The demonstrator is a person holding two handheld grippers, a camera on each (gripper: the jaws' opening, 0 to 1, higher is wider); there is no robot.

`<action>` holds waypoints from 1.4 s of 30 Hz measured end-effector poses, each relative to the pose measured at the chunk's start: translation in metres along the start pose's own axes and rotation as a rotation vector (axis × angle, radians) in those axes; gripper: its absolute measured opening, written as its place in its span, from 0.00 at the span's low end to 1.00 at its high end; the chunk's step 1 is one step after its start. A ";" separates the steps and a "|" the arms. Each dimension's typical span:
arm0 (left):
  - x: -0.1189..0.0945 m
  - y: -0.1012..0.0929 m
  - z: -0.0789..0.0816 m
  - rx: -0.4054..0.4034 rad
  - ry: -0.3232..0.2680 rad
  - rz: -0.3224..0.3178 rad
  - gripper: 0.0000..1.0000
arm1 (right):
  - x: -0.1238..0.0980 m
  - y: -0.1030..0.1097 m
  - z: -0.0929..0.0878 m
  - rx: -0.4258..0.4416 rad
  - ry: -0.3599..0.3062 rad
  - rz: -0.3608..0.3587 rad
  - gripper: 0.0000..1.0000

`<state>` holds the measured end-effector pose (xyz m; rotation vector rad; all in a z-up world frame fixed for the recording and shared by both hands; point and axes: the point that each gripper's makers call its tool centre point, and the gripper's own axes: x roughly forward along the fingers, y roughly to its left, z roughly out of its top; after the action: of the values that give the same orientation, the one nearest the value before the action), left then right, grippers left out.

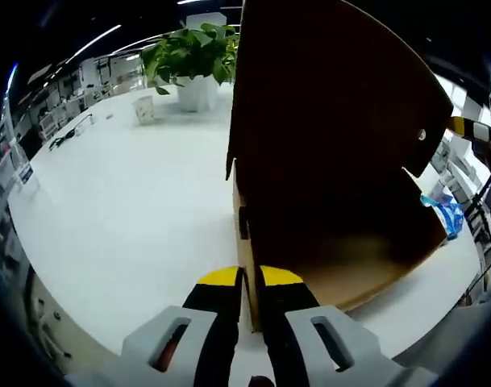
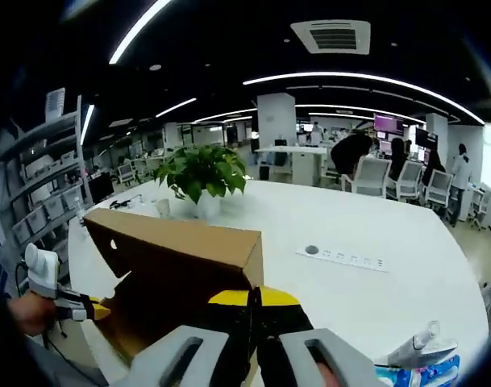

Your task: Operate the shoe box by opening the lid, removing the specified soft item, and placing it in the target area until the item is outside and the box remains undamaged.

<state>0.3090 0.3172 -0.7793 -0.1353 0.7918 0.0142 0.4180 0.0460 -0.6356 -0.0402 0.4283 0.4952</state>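
Observation:
The brown cardboard shoe box (image 1: 342, 266) stands on the white table (image 1: 132, 210) with its lid (image 1: 326, 105) raised steeply. My left gripper (image 1: 250, 278) is shut on the box's near wall edge, yellow tips on either side of it. The box's inner floor shows bare and shaded. In the right gripper view, my right gripper (image 2: 254, 297) is shut on the near corner of the lid (image 2: 181, 238); it also shows as a yellow and black tip (image 1: 464, 127) by the lid's far edge. My left gripper (image 2: 84, 308) enters there from the left, held by a hand. A blue and white soft packet (image 2: 418, 361) lies on the table beside the box, also seen as a blue packet (image 1: 447, 214).
A potted green plant (image 2: 203, 181) in a white pot and a small white cup (image 1: 145, 109) stand at the table's far side. A socket strip (image 2: 342, 258) is set in the tabletop. A person and chairs (image 2: 374, 173) are behind the table, shelving (image 2: 35, 201) to the left.

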 end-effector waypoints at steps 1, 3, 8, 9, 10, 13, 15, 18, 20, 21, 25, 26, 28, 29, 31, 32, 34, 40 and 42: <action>0.000 0.001 0.000 -0.011 0.000 -0.005 0.06 | -0.003 0.001 -0.003 -0.001 -0.004 -0.002 0.00; 0.000 0.001 0.000 -0.034 0.004 -0.018 0.07 | -0.006 0.002 -0.007 0.000 -0.009 -0.003 0.00; -0.007 0.000 0.007 -0.058 0.008 -0.054 0.07 | -0.011 0.002 -0.022 0.012 -0.026 0.001 0.00; -0.010 -0.001 0.011 -0.062 0.000 -0.061 0.07 | -0.012 0.003 -0.024 0.013 -0.025 0.001 0.00; -0.013 -0.001 0.014 -0.062 -0.005 -0.064 0.07 | -0.015 0.004 -0.027 0.016 -0.023 0.001 0.00; -0.021 0.000 0.022 -0.064 -0.028 -0.071 0.07 | -0.019 0.007 -0.034 0.018 -0.010 0.002 0.00; -0.025 0.000 0.025 -0.059 -0.037 -0.070 0.05 | -0.018 0.006 -0.039 0.017 -0.008 0.004 0.00; -0.030 0.001 0.026 -0.050 -0.047 -0.070 0.04 | -0.019 0.007 -0.043 0.021 -0.004 0.007 0.00; -0.033 0.000 0.026 -0.059 -0.054 -0.081 0.03 | -0.021 0.007 -0.044 0.024 -0.004 0.008 0.00; -0.035 0.000 0.026 -0.061 -0.063 -0.085 0.03 | -0.021 0.007 -0.044 0.026 -0.006 0.009 0.00; -0.043 0.002 0.027 -0.051 -0.083 -0.091 0.02 | -0.024 0.008 -0.050 0.014 0.012 0.018 0.00; -0.045 0.002 0.027 -0.052 -0.088 -0.095 0.02 | -0.024 0.008 -0.053 0.017 0.027 0.023 0.00; -0.048 0.003 0.028 -0.044 -0.096 -0.099 0.01 | -0.027 0.008 -0.060 0.016 0.039 0.027 0.00; -0.051 0.003 0.029 -0.042 -0.107 -0.105 0.01 | -0.028 0.008 -0.062 0.015 0.039 0.029 0.00; -0.053 0.003 0.031 -0.031 -0.119 -0.113 0.01 | -0.030 0.009 -0.066 0.019 0.043 0.030 0.00; -0.053 0.003 0.032 -0.023 -0.121 -0.112 0.01 | -0.030 0.009 -0.069 0.022 0.047 0.030 0.00; -0.053 0.004 0.032 -0.010 -0.126 -0.115 0.00 | -0.033 0.009 -0.074 0.038 0.051 0.027 0.00; -0.056 0.003 0.029 0.009 -0.125 -0.131 0.00 | -0.036 0.013 -0.089 0.068 0.068 0.039 0.00; -0.057 0.003 0.029 0.015 -0.128 -0.137 0.00 | -0.038 0.014 -0.094 0.080 0.072 0.041 0.00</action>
<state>0.2895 0.3256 -0.7194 -0.1726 0.6532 -0.1114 0.3452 0.0281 -0.7046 0.0278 0.5198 0.5178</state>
